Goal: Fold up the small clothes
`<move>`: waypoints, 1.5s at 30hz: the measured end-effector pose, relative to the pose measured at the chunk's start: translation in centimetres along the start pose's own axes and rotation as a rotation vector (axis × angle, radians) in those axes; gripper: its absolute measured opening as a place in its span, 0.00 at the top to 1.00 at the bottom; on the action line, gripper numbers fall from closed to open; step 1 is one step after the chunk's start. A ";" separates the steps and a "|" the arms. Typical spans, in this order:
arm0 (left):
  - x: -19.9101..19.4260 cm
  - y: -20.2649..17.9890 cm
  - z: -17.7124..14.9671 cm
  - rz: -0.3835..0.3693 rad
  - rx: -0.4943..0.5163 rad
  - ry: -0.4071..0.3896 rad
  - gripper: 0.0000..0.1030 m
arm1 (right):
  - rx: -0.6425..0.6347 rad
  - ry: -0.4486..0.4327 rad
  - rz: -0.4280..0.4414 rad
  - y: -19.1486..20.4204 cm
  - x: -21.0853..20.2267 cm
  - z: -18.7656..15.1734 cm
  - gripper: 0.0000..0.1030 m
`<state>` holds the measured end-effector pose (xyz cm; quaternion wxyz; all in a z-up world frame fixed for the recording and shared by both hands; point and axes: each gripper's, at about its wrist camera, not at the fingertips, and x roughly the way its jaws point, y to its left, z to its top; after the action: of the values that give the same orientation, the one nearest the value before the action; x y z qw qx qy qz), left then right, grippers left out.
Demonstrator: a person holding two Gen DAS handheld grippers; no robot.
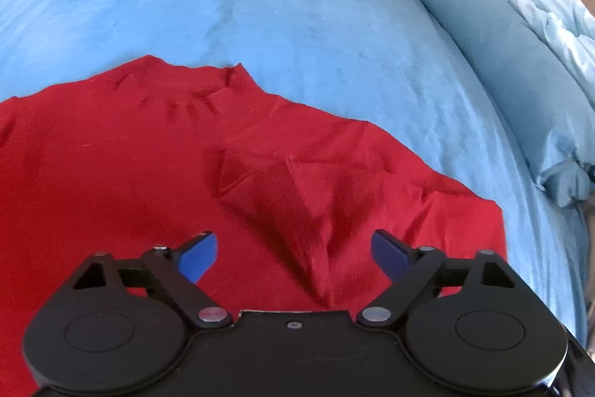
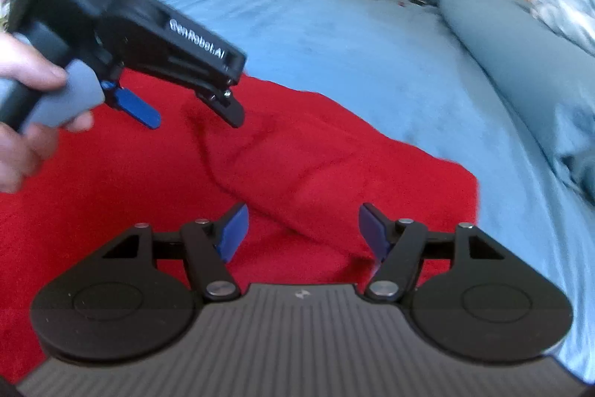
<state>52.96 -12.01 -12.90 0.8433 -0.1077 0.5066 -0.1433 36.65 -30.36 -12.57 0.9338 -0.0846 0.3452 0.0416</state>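
Red top [image 1: 148, 155] spread under both gaping claws, left claw [image 1: 293, 255], right claw [image 2: 301, 229]

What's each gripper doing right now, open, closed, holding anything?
Left gripper: open, fingers spread above the red shirt, holding nothing.
Right gripper: open, fingers apart over the shirt's folded sleeve, holding nothing.

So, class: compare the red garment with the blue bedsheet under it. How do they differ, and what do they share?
The red garment is bright red; the blue bedsheet is light blue. The garment covers only a near patch, while the bedsheet spreads well beyond it. The garment has a ribbed collar and a raised fold; the bedsheet lies mostly smooth. Both are soft fabric spread on the bed.
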 end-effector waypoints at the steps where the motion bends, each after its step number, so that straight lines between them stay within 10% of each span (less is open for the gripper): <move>1: 0.4 -0.1 0.0 0.011 0.001 0.000 0.27 | 0.016 0.002 -0.011 -0.5 -0.3 -0.3 0.20; 4: 0.3 0.2 -0.5 0.079 0.023 -0.008 0.49 | 0.083 0.024 -0.049 -2.0 -0.5 -1.1 0.20; 16: -0.3 0.7 -1.3 0.019 -0.036 -0.053 0.50 | 0.266 0.082 -0.120 -5.1 -1.1 -2.5 0.15; 19: 0.0 0.5 -0.6 0.004 -0.064 -0.062 0.96 | 0.298 0.093 -0.133 -5.5 -0.9 -2.6 0.07; 31: -12.5 5.4 1.8 0.070 -0.072 -0.455 0.96 | 0.290 0.136 -0.115 -3.6 2.1 -1.3 0.05; 45: -12.1 14.0 -4.0 0.237 -0.192 -0.420 0.96 | 0.191 0.149 -0.310 -3.8 4.7 -0.5 0.04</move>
<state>45.85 5.14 -9.39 0.9269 -0.1545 0.3407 0.0308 40.43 -34.06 -15.50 0.9047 -0.0504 0.3984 -0.1422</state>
